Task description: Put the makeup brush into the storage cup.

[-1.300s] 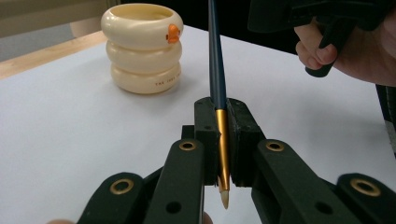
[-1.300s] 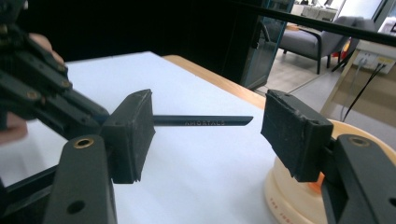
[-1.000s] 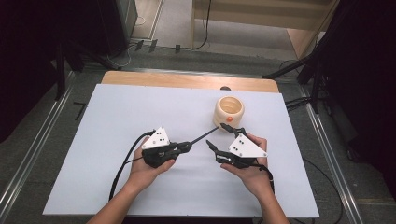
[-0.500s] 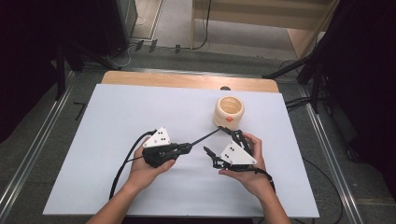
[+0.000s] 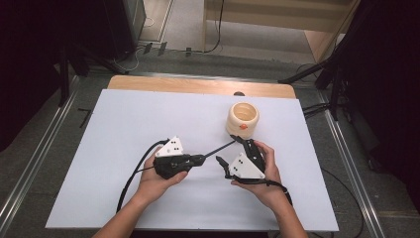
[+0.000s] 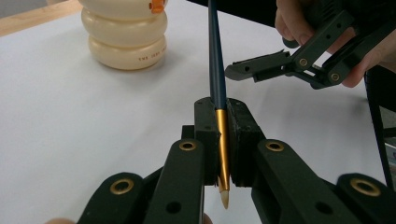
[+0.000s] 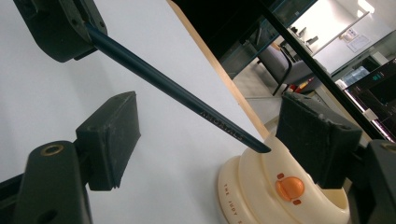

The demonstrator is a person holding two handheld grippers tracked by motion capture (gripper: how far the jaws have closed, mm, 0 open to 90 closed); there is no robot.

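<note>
My left gripper (image 5: 200, 158) (image 6: 223, 135) is shut on a dark blue pencil (image 5: 218, 148) (image 6: 216, 60) at its gold end, with the pale tip poking back past the pads. The shaft runs up and right towards a cream ringed pot (image 5: 242, 119) (image 6: 125, 37) (image 7: 280, 191) with an orange button. My right gripper (image 5: 229, 149) (image 7: 210, 135) is open, and its jaws have just been opening. The pencil (image 7: 187, 100) passes between its pads without touching either. The pencil's far end stops just short of the pot.
A white table top (image 5: 124, 129) lies under everything, with a wooden strip (image 5: 198, 85) along its far edge. A black cable (image 5: 131, 178) trails from the left gripper towards the near edge. Metal rails and dark floor flank the table.
The right gripper has turned slightly and its jaws now stand wider apart around the pencil's far end. The left gripper and the pencil have stayed where they were.
</note>
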